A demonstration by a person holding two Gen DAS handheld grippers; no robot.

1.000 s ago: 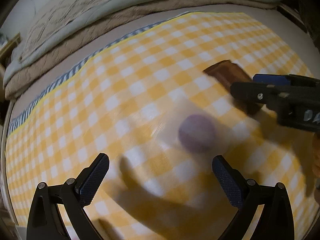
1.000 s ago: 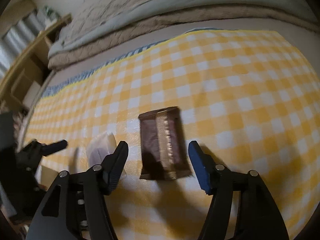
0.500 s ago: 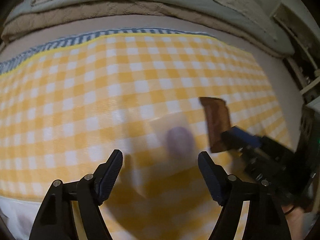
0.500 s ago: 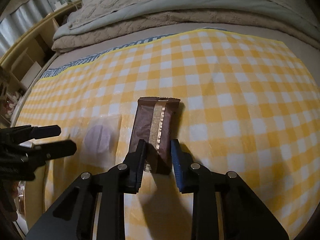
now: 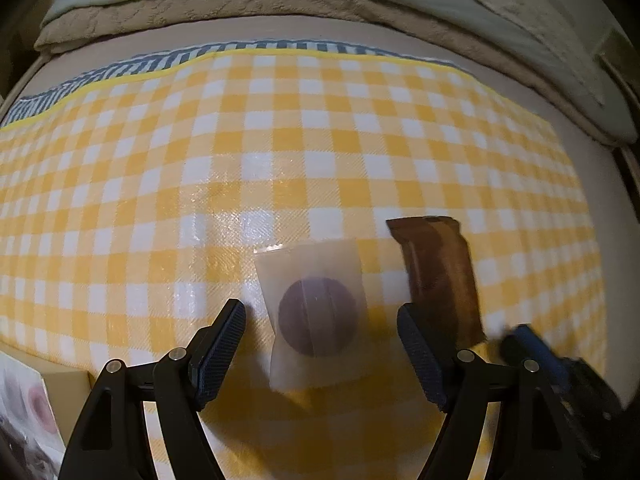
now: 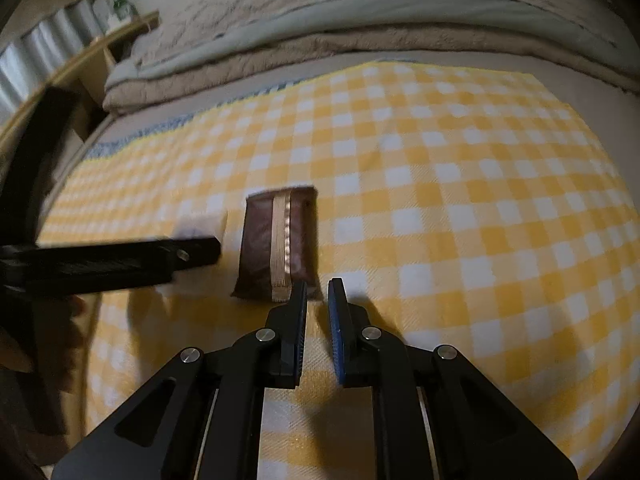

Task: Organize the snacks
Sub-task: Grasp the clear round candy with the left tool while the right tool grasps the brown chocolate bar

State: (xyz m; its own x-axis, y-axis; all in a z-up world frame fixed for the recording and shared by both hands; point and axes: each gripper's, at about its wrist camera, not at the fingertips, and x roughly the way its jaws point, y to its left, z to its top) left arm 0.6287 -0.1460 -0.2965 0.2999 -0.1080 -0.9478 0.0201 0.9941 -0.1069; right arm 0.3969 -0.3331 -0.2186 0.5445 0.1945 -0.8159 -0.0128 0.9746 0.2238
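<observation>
A yellow-and-white checked cloth [image 5: 320,152] is spread over the surface, with a blue-striped band along its far edge. Folded blankets [image 5: 280,8] are piled beyond that edge.

Near the middle of the cloth, toward its near edge, a clear packet holding a round purple snack [image 5: 316,316] is laid flat. The left gripper [image 5: 320,352] is held low over it with its jaws spread wide, one finger on either side of the packet's near half; neither pad is seen to touch it, so nothing is grasped.

Just to the right of the packet, a brown snack bar wrapper [image 6: 278,244] with a gold seam down its length is laid on the cloth, its long side running toward the far edge. The two snacks are set close together but apart.

The right gripper [image 6: 318,300] is seen at the near end of the brown wrapper with its jaws drawn almost together, only a narrow slit being left between the pads. Its left finger is placed against the wrapper's near right corner. Whether any of the wrapper is pinched between the pads cannot be told; bare cloth is seen in the slit.

At the near left corner, the edge of a printed box [image 5: 28,412] is glimpsed beside the cloth.
</observation>
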